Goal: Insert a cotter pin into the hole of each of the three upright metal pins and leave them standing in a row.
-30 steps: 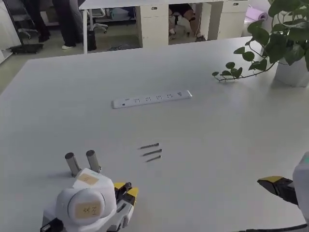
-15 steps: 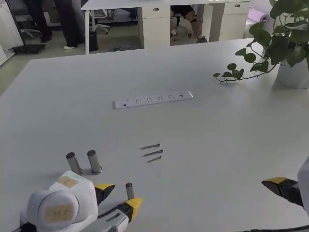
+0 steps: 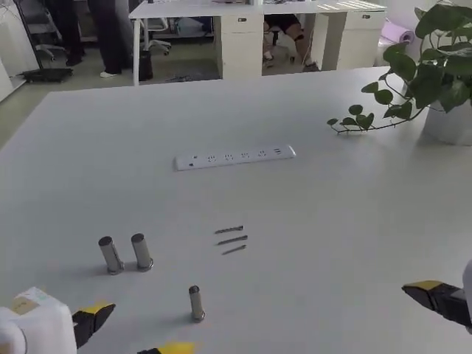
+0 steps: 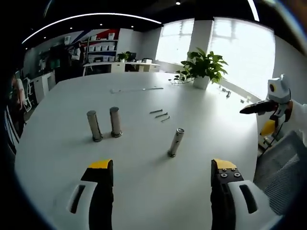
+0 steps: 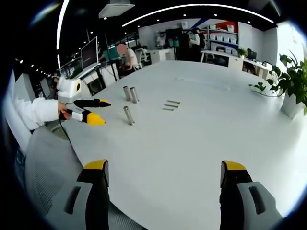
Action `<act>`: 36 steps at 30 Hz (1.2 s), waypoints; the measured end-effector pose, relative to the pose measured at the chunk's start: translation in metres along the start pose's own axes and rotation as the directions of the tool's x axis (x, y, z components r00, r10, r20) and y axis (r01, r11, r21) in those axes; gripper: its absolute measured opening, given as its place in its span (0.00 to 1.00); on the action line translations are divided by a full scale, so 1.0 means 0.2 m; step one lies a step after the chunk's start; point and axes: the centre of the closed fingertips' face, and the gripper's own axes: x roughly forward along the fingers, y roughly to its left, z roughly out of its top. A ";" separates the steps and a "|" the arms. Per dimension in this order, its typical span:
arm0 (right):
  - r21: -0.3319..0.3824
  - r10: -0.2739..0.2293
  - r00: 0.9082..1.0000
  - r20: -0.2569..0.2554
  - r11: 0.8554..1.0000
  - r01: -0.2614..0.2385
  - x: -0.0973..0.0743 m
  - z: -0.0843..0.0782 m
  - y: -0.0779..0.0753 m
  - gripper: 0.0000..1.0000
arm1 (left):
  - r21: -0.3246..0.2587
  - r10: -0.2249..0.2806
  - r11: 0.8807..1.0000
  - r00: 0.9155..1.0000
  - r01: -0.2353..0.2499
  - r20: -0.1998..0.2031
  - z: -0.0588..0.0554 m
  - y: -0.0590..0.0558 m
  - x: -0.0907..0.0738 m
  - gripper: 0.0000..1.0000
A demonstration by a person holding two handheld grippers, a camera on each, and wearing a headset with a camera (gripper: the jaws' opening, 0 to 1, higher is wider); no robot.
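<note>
A white table (image 3: pixel 332 221) seen from above, in an open office.

Two metal pins (image 3: pixel 125 253) stand upright side by side, nearly touching, at about 8 o'clock from the middle of the head view. A third pin (image 3: pixel 195 303) stands upright alone, at 4 o'clock from the pair and clear of them. The three do not form one straight row.

Three thin cotter pins (image 3: pixel 232 240) lie flat near the middle of the table, parallel and close together, one behind the other. They are at 1 o'clock from the lone pin and 3 o'clock from the pair, apart from all three pins.

A white power strip (image 3: pixel 234 157) lies at 12 o'clock from the cotter pins, well beyond them. A leafy plant (image 3: pixel 420 66) in a white pot (image 3: pixel 446 122) sits at 2 o'clock, at the far right edge of the table.

The left gripper (image 4: pixel 163 165) is at 7 o'clock in the head view, low and near the table's edge. Its yellow-tipped jaws are wide apart and hold nothing. In its own view the lone pin stands ahead between the jaws, at 12 o'clock, not touching them.

The right gripper (image 5: pixel 163 167) is at 4 o'clock in the head view, well away from the pins. Its own view shows its jaws spread wide with nothing between them, and the pins at 11 o'clock, far ahead.
</note>
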 end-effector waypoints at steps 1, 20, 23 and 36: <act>-0.003 0.000 1.000 -0.002 1.000 0.000 0.00 0.00 0.00 0.95 | -0.003 -0.001 1.000 1.000 0.001 -0.003 -0.01 0.01 -0.01 0.87; -0.135 -0.019 0.997 -0.073 0.991 0.009 -0.05 0.04 -0.15 0.94 | -0.045 -0.072 0.997 0.996 0.069 -0.059 -0.10 -0.02 -0.22 0.99; -0.154 -0.021 0.996 -0.090 0.988 0.007 -0.04 0.06 -0.17 0.94 | -0.053 -0.070 0.996 0.995 0.067 -0.068 -0.10 -0.03 -0.23 0.99; -0.426 0.139 0.965 -0.221 0.877 -0.224 0.12 0.25 -0.09 0.93 | -0.083 -0.115 0.990 0.993 0.115 -0.003 -0.01 -0.10 -0.27 0.99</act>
